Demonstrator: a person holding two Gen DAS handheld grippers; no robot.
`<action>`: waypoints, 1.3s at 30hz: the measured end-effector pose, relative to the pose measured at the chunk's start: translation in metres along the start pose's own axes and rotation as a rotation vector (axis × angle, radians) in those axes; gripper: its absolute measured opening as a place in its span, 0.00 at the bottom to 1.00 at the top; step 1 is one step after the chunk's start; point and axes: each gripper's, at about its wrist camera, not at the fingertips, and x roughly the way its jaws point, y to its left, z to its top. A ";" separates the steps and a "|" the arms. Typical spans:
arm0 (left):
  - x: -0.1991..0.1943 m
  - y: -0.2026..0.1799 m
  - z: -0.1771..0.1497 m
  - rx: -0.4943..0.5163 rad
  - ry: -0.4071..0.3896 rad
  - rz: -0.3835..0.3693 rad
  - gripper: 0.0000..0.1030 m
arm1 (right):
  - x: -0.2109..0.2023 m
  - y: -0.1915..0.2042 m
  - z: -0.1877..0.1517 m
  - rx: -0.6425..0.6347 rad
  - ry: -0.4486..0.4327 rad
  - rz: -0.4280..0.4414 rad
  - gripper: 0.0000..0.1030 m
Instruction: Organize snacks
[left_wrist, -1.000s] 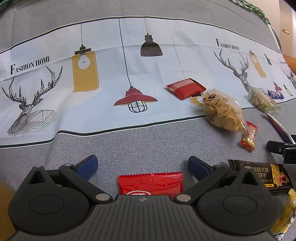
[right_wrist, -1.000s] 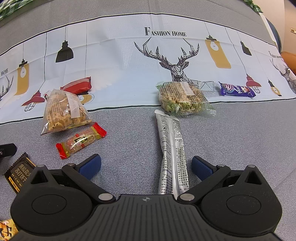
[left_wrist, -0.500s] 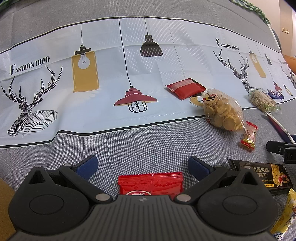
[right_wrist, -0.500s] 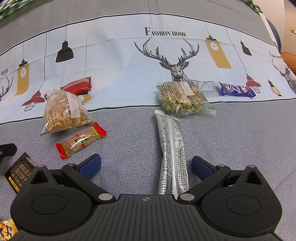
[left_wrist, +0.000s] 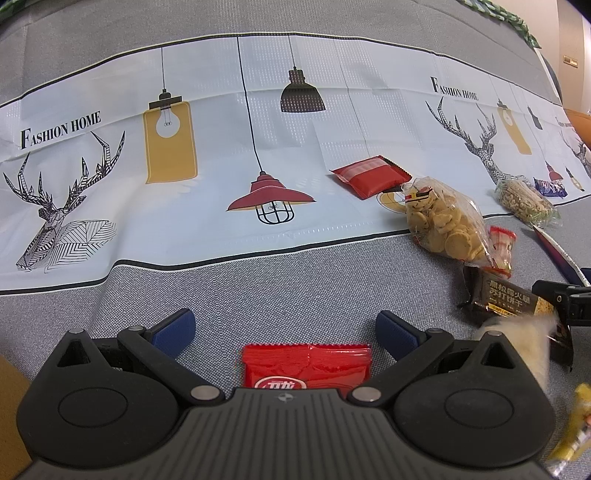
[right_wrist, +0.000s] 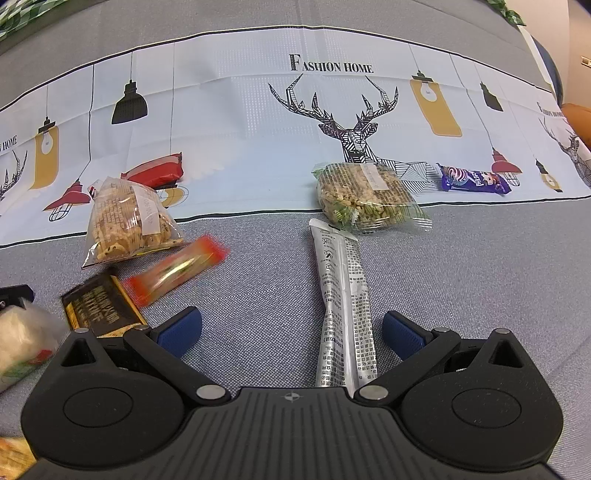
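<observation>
- The left gripper (left_wrist: 284, 326) is spread wide, with nothing held; a red packet (left_wrist: 306, 365) lies on the grey cloth (left_wrist: 295, 280) between its blue fingers (left_wrist: 173, 330).
- Further right, a clear biscuit bag (left_wrist: 443, 221) and a dark cracker bar (left_wrist: 502, 299) are seen.
- The right gripper (right_wrist: 291, 332) is likewise wide apart and holds nothing; a silver stick packet (right_wrist: 345, 306) lies between its fingers.
- A purple bar (right_wrist: 474, 179) rests on the printed mat (right_wrist: 240, 110).

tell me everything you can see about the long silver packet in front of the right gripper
The silver packet is a long, narrow foil-like stick pack, crinkled, with dense black print and a seam down its length. It lies flat on the grey cloth, running away from the camera between the open fingers of the right gripper, untouched. Its far end sits just beside the green-edged snack bag.
</observation>
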 end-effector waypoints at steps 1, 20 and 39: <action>0.000 0.000 0.000 -0.001 0.000 -0.001 1.00 | 0.000 0.000 0.000 -0.001 0.000 -0.001 1.00; 0.002 -0.001 0.018 -0.022 0.153 0.004 1.00 | 0.001 0.004 0.004 0.001 0.019 -0.020 0.99; -0.009 -0.088 0.026 0.346 0.499 -0.303 0.99 | 0.005 -0.024 0.019 0.057 0.121 -0.042 0.99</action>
